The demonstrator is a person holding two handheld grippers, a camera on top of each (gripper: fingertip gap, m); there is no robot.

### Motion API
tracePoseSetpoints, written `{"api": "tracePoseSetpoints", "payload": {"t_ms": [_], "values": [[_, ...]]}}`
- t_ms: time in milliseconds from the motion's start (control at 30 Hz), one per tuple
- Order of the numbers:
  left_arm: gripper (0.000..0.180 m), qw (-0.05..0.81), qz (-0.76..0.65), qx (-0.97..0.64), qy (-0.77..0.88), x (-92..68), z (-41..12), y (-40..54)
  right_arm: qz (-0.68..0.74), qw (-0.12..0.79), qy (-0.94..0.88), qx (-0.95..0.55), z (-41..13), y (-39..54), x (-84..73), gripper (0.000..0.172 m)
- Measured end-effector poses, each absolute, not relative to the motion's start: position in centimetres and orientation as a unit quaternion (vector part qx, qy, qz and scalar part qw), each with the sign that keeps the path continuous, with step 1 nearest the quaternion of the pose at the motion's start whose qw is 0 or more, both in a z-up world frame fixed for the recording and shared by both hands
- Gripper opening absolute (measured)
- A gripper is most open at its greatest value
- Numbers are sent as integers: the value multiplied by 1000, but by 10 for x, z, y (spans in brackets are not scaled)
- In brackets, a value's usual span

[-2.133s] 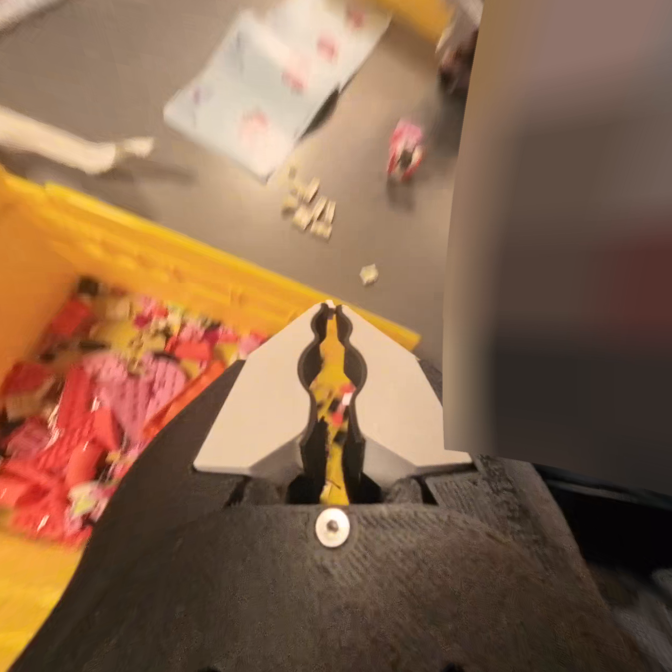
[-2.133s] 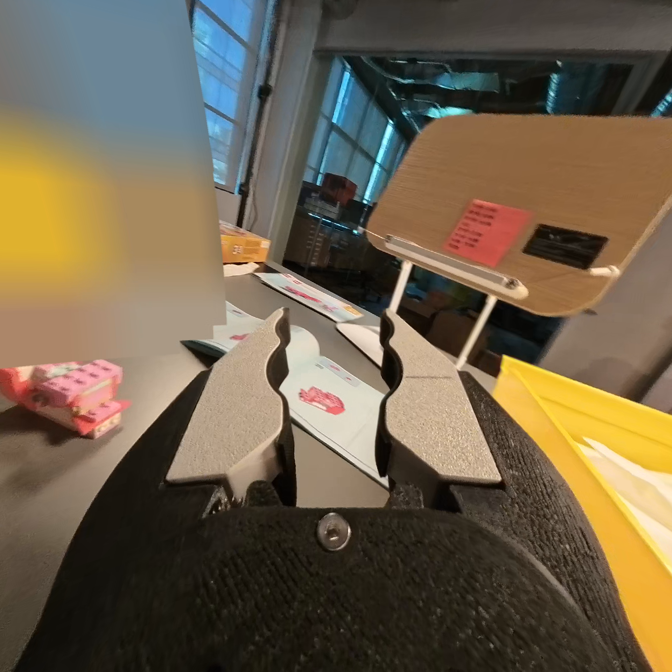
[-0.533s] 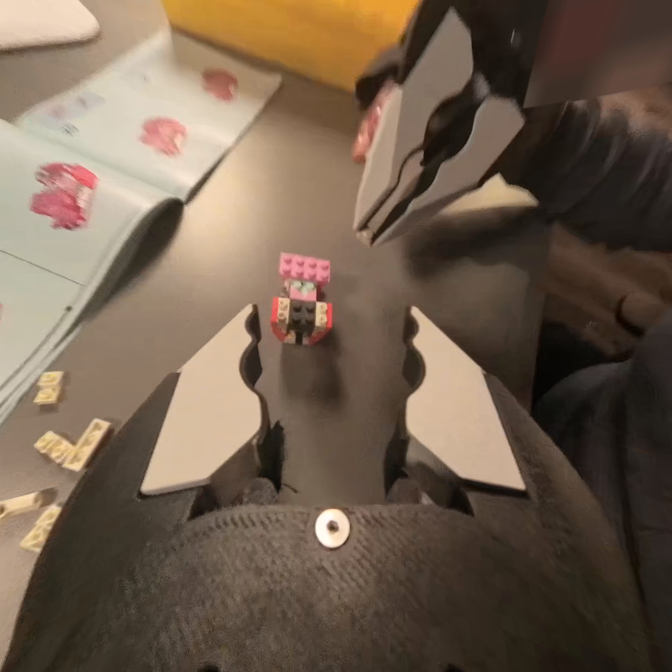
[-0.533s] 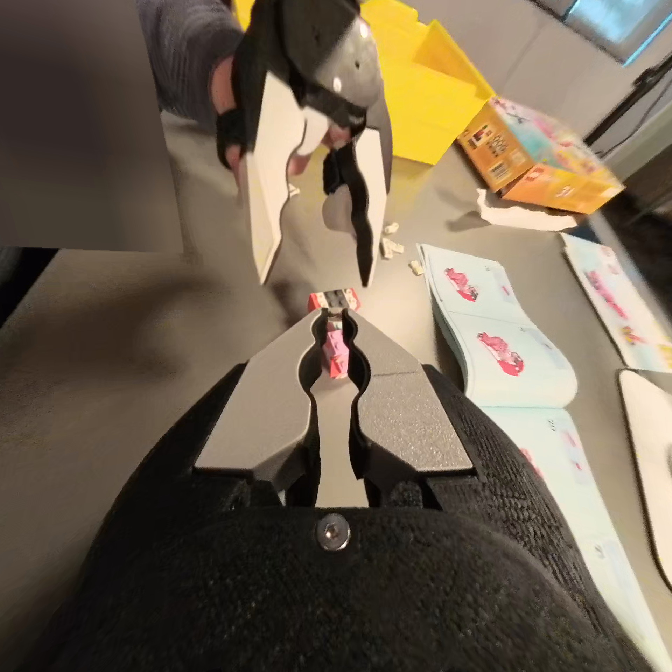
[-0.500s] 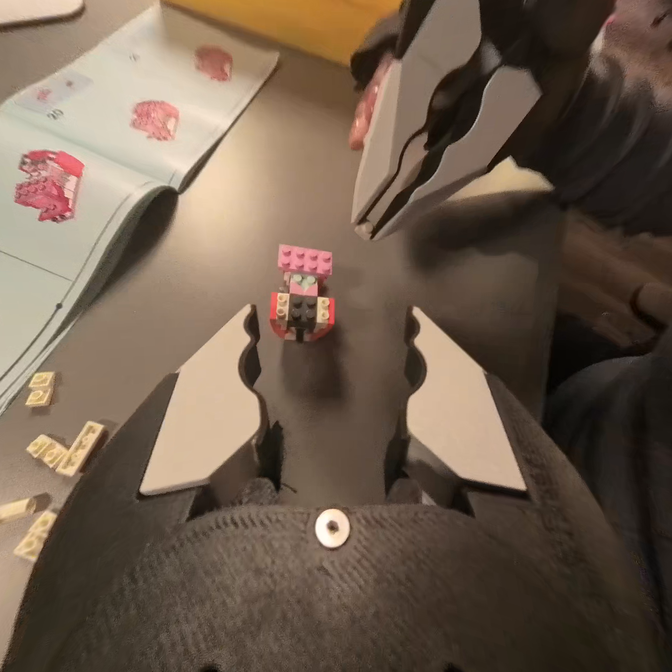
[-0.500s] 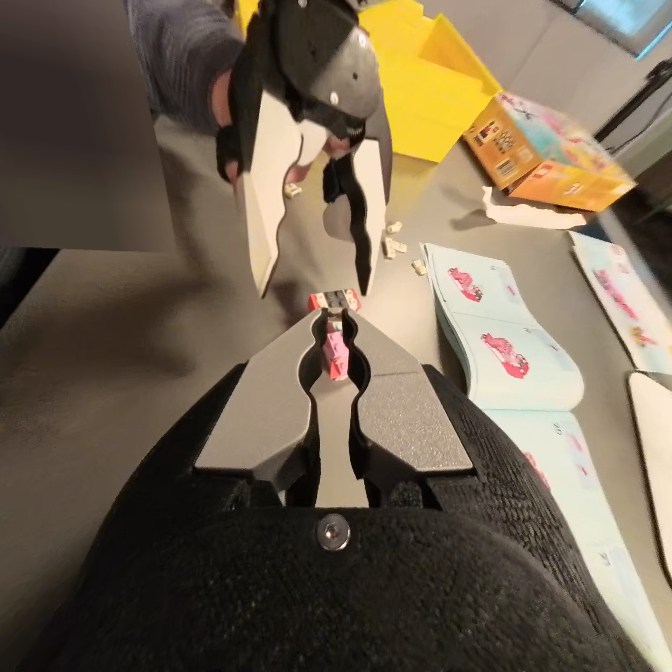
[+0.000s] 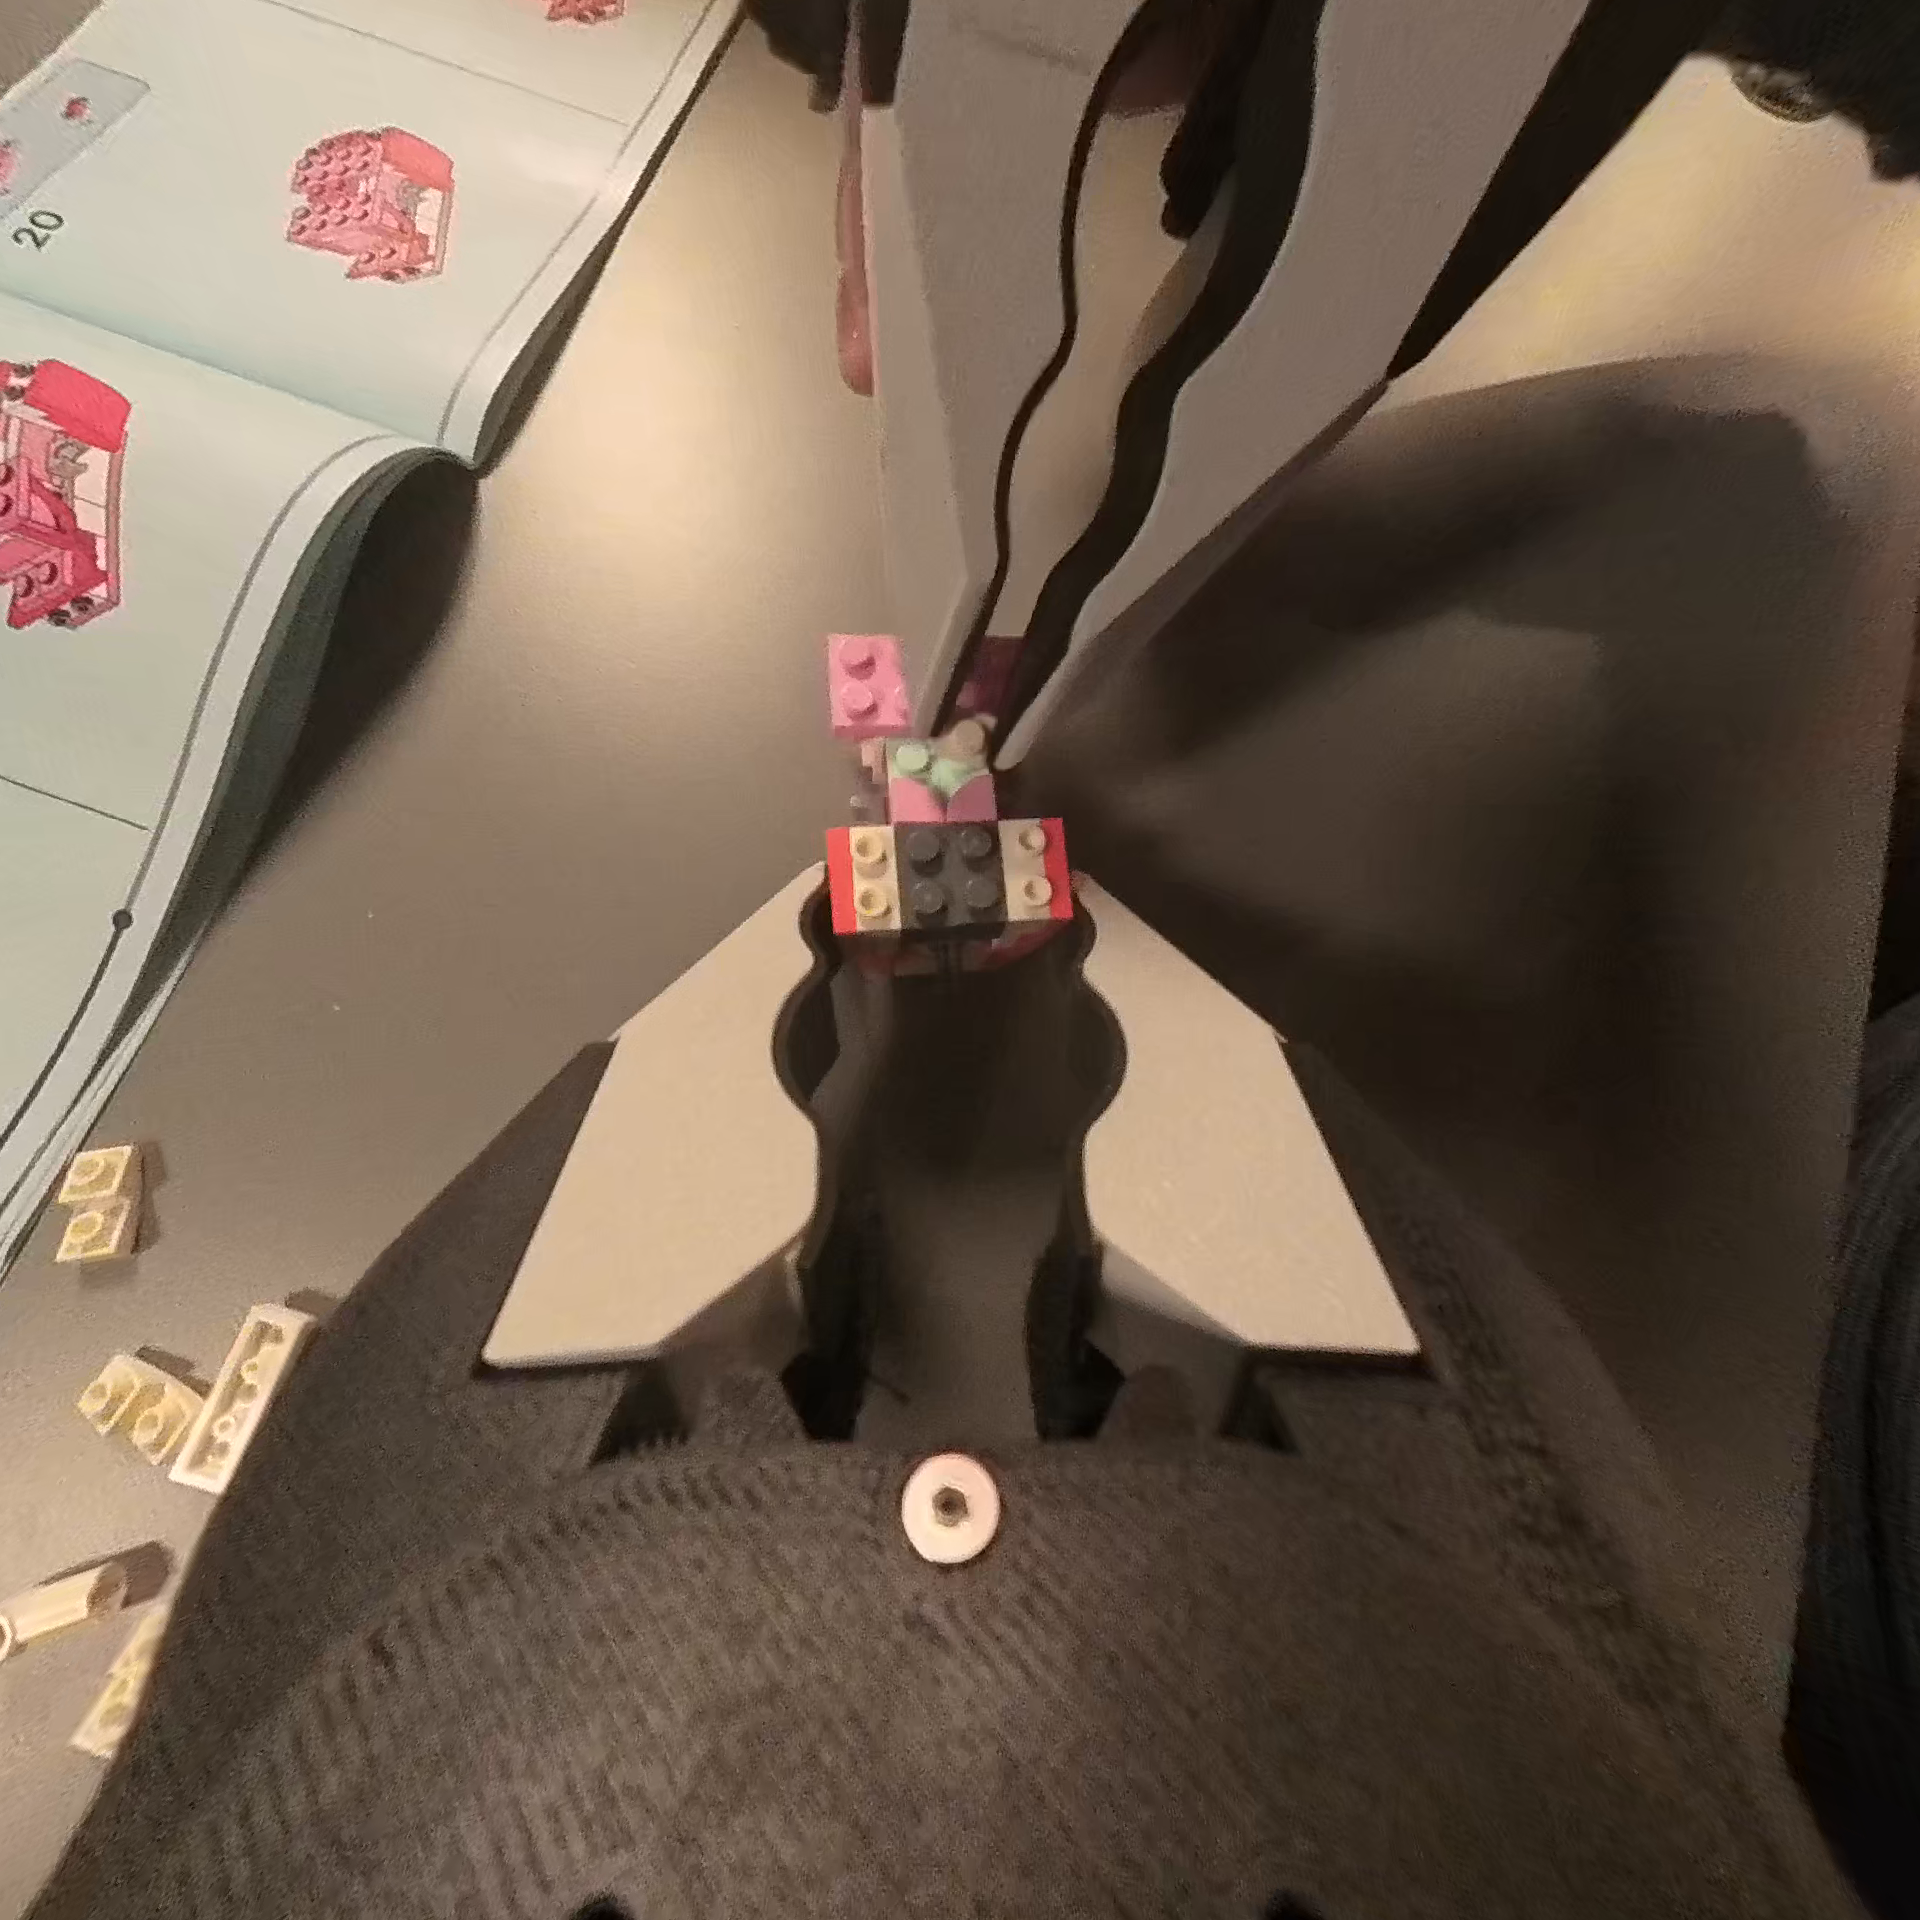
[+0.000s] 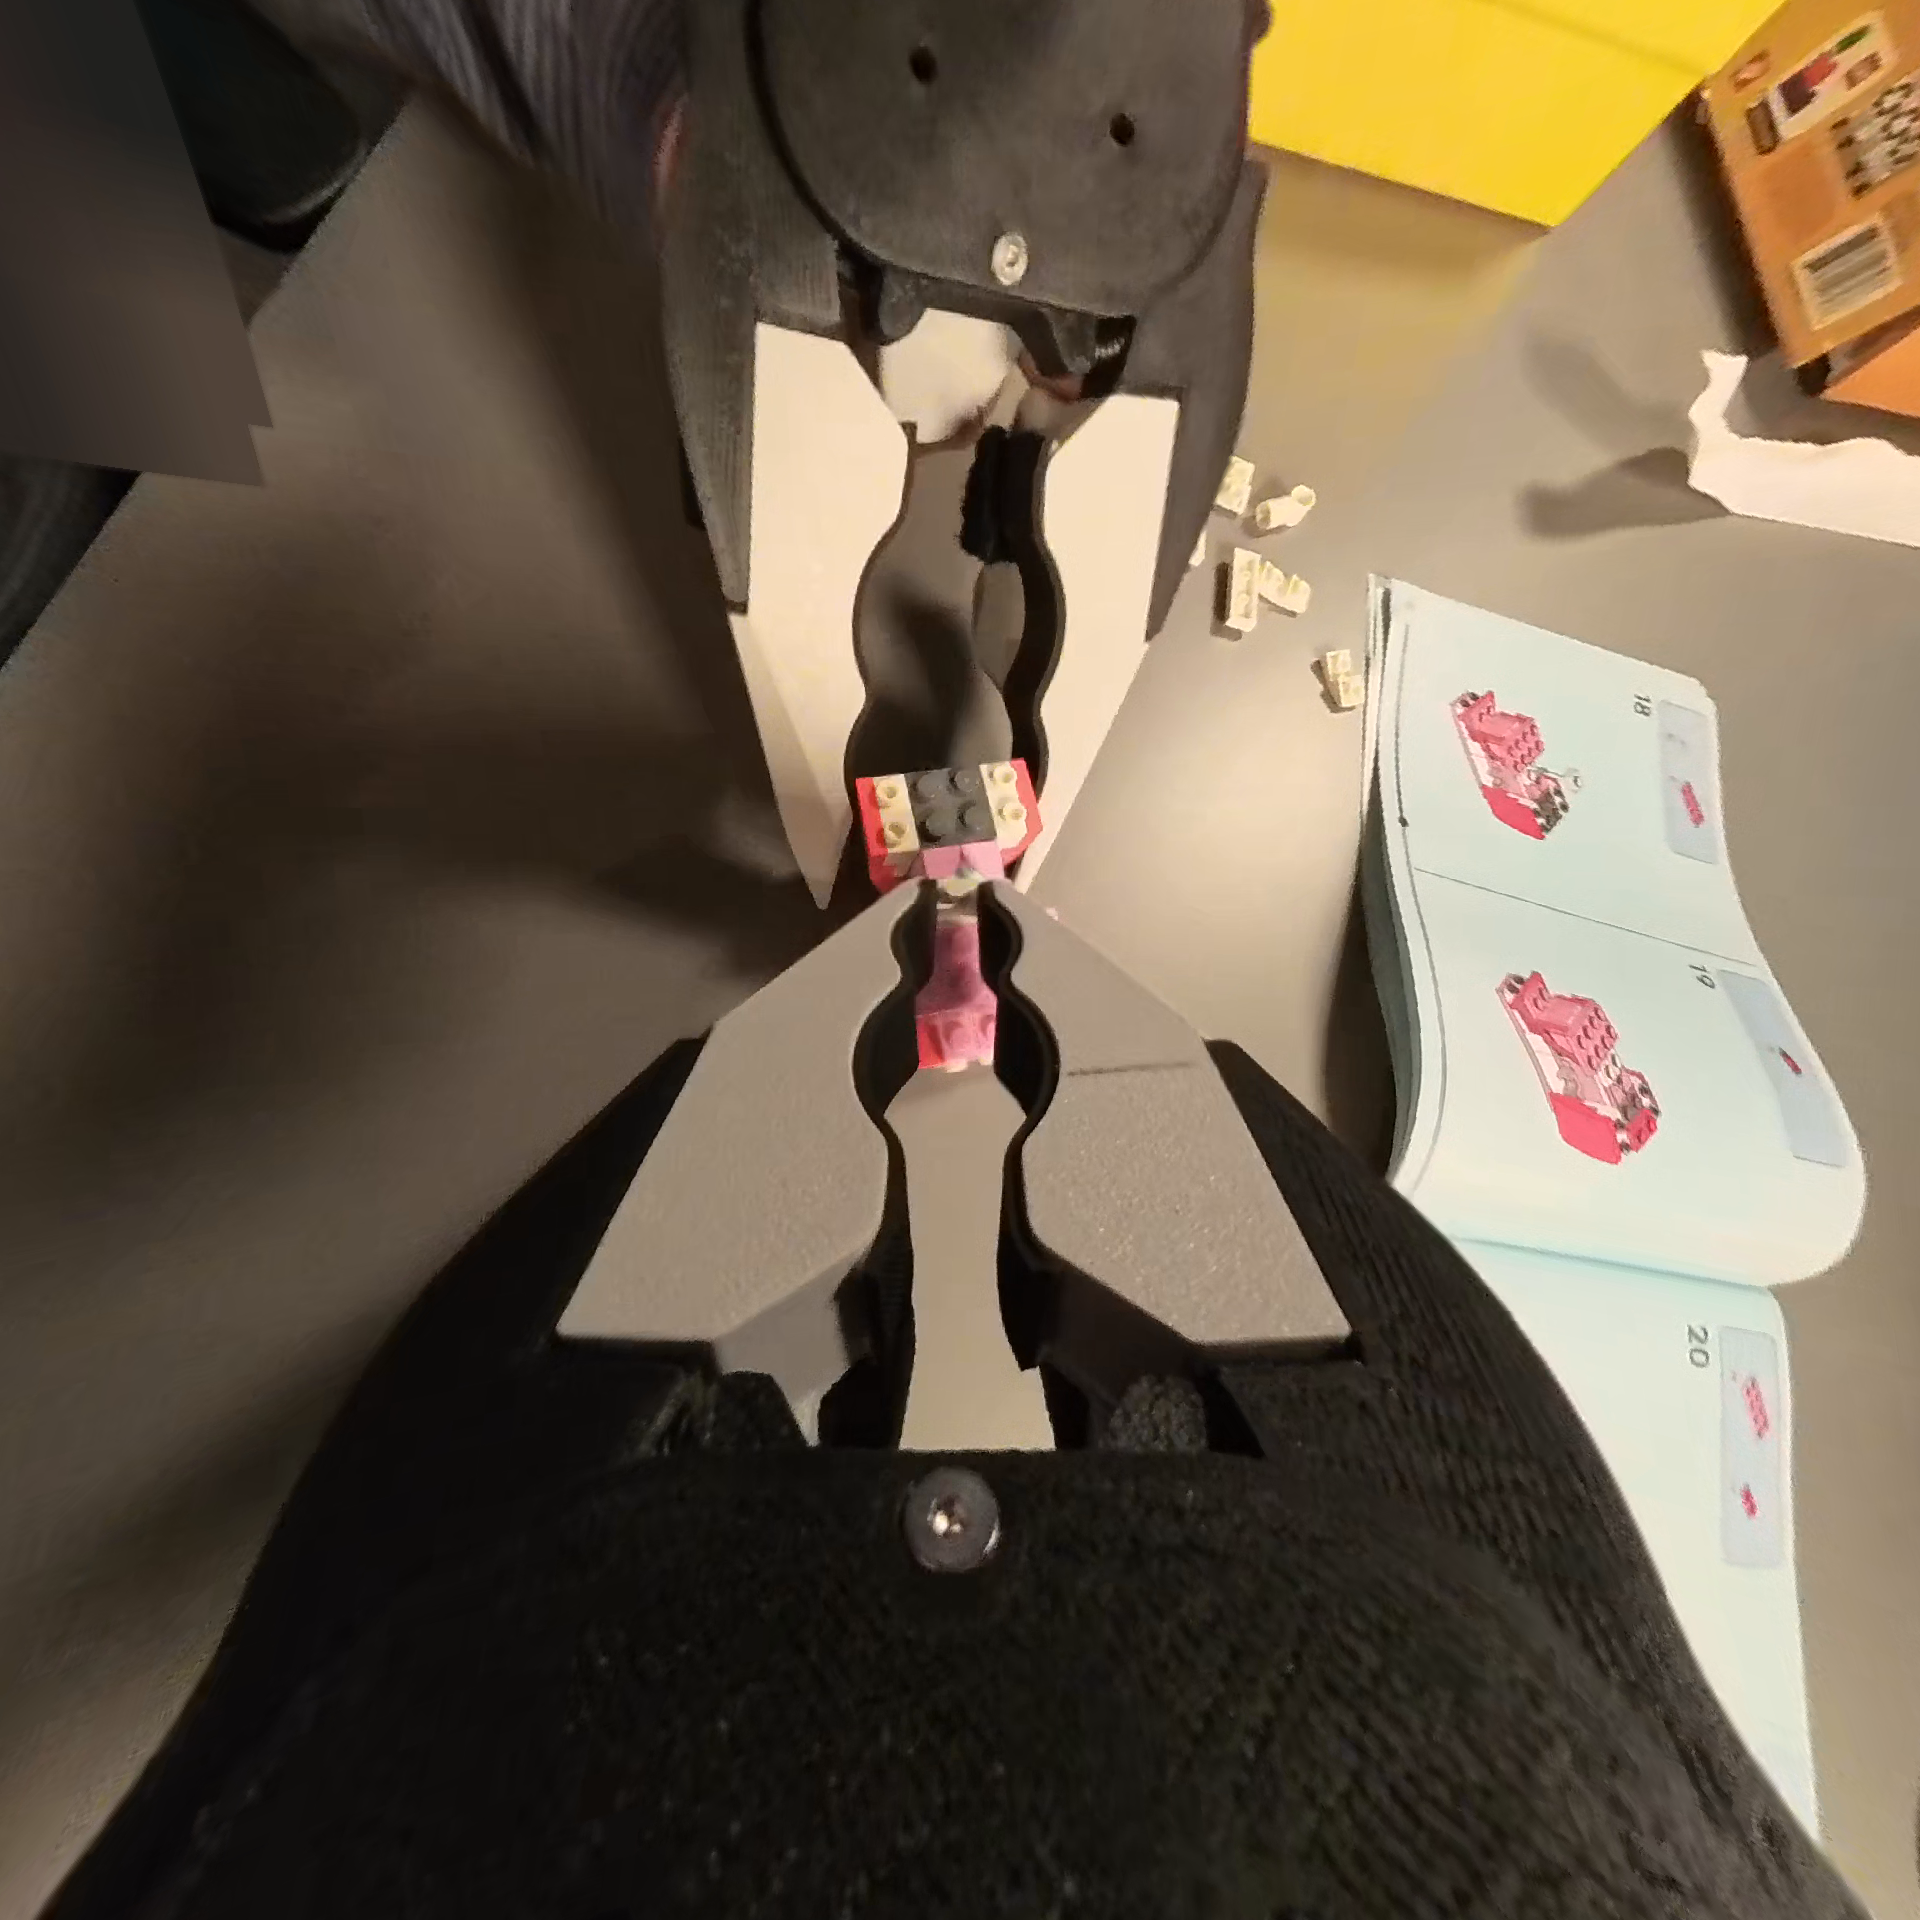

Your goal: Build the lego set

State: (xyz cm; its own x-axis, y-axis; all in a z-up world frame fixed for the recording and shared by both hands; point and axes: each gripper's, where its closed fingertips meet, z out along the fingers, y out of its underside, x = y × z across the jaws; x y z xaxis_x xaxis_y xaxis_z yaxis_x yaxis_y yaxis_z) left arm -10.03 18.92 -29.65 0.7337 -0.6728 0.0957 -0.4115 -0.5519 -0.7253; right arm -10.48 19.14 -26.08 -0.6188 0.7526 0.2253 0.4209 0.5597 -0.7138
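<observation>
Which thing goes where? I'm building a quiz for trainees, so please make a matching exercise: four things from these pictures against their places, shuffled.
Things:
1. small brick model
2. pink brick piece
3. loose tan bricks
4. yellow bin

Places:
A. between the right gripper's fingers
B. lying on the table next to the open booklet
C. at the table's far end, near the orange box
D. between the left gripper's fingertips

Pairs: 1-D, 2-A, 3-B, 4-C
</observation>
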Motion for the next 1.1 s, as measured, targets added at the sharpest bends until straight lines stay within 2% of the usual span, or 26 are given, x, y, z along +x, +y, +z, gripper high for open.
{"api": "tracePoseSetpoints", "payload": {"t_ms": [633,1100], "values": [[39,340,-188,-843,371,-99,-297,186,273,192,-877,-346,-263,192,-106,6],[39,342,-192,-841,372,-97,-297,186,237,176,-880,-373,-263,198,-103,19]]}}
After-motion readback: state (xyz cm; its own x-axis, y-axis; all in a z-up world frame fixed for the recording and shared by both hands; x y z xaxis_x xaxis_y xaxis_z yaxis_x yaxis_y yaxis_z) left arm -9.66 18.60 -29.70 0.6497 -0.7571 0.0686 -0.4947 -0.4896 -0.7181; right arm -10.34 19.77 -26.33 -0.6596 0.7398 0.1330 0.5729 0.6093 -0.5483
